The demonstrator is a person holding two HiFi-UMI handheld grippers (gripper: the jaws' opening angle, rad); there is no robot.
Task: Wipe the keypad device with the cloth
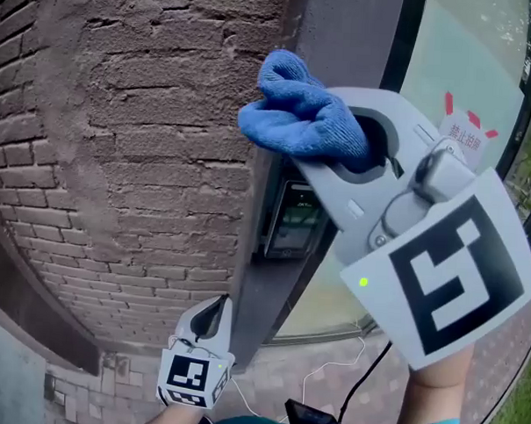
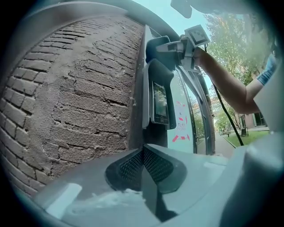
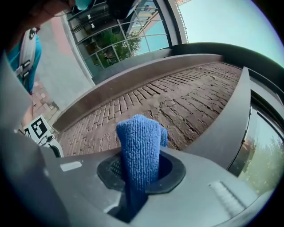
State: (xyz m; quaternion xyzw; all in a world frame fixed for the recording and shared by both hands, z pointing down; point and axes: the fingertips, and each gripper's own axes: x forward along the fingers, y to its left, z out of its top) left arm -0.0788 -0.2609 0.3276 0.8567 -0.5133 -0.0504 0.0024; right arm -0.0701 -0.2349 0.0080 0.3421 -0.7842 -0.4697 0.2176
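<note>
Keypad device (image 1: 293, 218), head view: it is mounted on a grey metal frame (image 1: 260, 294) beside a brick wall (image 1: 118, 156). Just above it, the right tool (image 1: 367, 143) grips a bunched blue cloth (image 1: 300, 116). The left tool (image 1: 210, 320) hangs low, well apart.

Left gripper view: the jaws are pressed together on nothing, with the device screen ahead.

Right gripper view: the cloth is clamped upright between the jaws, and the device is out of sight.

The wipe would likely go best by lowering the cloth flat onto the screen and gripping firmly through each stroke.
</note>
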